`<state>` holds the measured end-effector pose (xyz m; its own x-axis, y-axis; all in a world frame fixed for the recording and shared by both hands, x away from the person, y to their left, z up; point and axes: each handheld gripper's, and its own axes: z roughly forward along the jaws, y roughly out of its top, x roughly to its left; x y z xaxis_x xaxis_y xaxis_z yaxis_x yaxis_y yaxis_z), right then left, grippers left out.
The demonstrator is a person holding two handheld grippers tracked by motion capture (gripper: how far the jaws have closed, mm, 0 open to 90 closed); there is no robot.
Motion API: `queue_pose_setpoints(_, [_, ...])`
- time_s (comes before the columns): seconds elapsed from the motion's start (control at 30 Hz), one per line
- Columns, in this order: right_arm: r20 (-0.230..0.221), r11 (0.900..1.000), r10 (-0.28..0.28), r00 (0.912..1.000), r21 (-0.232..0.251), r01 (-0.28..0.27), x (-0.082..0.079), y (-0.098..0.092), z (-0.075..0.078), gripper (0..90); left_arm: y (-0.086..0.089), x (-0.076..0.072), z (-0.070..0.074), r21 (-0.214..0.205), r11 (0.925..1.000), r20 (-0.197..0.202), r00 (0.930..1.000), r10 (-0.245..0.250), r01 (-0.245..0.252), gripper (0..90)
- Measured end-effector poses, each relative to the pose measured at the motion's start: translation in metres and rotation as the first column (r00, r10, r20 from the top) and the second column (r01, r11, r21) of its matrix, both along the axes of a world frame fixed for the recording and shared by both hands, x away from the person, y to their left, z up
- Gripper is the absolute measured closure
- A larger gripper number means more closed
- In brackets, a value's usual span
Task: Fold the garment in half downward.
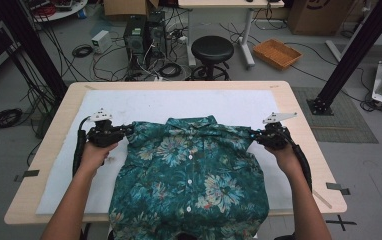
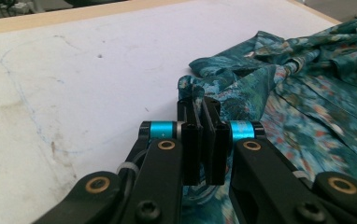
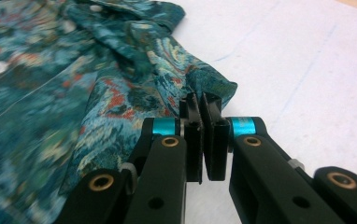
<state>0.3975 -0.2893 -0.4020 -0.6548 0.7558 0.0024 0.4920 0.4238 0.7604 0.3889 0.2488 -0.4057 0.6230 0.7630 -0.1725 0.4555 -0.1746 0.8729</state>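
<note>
Shirt [image 1: 191, 170] hem runs off the frame's bottom, beyond the table [image 1: 299, 107].

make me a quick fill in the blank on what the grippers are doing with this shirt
1. The left gripper and the right gripper are each shut on a ____ of the shirt.
2. The shirt lies with its buttons facing ____.
3. The shirt rests on a ____ mat that covers the wooden table.
4. The shirt's hem hangs over the table edge ____ to the person.

Missing words: sleeve; up; white; nearest
</note>
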Motion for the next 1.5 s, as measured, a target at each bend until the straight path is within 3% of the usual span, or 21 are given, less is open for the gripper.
queue_pose_setpoints(0.37, [0.019, 0.9967, 0.077, 0.9968, 0.024, -0.078, -0.042, -0.003, 0.003, 88.2, 0.006, -0.041, -0.004, -0.021, 0.9960, 0.023, 0.9960, -0.087, 0.087, 87.0])
queue_pose_setpoints(0.8, [0.009, 0.9926, 0.120, 0.9927, 0.015, -0.121, -0.084, -0.012, -0.001, 88.1, 0.023, -0.082, -0.021, -0.023, 0.9906, -0.007, 0.9908, -0.135, 0.135, 86.9])
queue_pose_setpoints(1.03, [0.011, 0.9881, 0.154, 0.9881, 0.003, -0.154, -0.108, -0.011, -0.001, 87.9, 0.027, -0.106, -0.023, -0.007, 0.9795, -0.006, 0.9795, -0.201, 0.201, 86.9])
queue_pose_setpoints(1.13, [0.004, 0.9866, 0.163, 0.9866, 0.000, -0.163, -0.123, -0.014, -0.003, 88.0, 0.028, -0.119, -0.027, 0.011, 0.9685, -0.024, 0.9683, -0.249, 0.249, 86.9])
queue_pose_setpoints(1.3, [-0.014, 0.9862, 0.165, 0.9861, -0.001, -0.165, -0.135, -0.019, -0.010, 88.0, 0.030, -0.126, -0.036, 0.030, 0.9567, -0.069, 0.9555, -0.287, 0.289, 86.8])
queue_pose_setpoints(1.37, [-0.021, 0.9860, 0.167, 0.9858, 0.001, -0.167, -0.138, -0.020, -0.012, 88.0, 0.031, -0.128, -0.037, 0.023, 0.9545, -0.067, 0.9531, -0.295, 0.297, 86.7])
queue_pose_setpoints(1.4, [-0.023, 0.9857, 0.168, 0.9854, 0.004, -0.168, -0.140, -0.020, -0.012, 87.9, 0.033, -0.128, -0.036, 0.016, 0.9549, -0.063, 0.9535, -0.295, 0.296, 86.0])
queue_pose_setpoints(1.43, [-0.018, 0.9851, 0.172, 0.9849, 0.010, -0.172, -0.141, -0.020, -0.012, 83.9, 0.035, -0.126, -0.034, 0.002, 0.9599, -0.053, 0.9586, -0.280, 0.280, 82.6])
queue_pose_setpoints(1.5, [-0.002, 0.9879, 0.153, 0.9882, 0.024, -0.153, -0.142, -0.022, -0.008, 72.5, 0.040, -0.118, -0.028, -0.064, 0.9778, -0.067, 0.9767, -0.204, 0.200, 60.4])
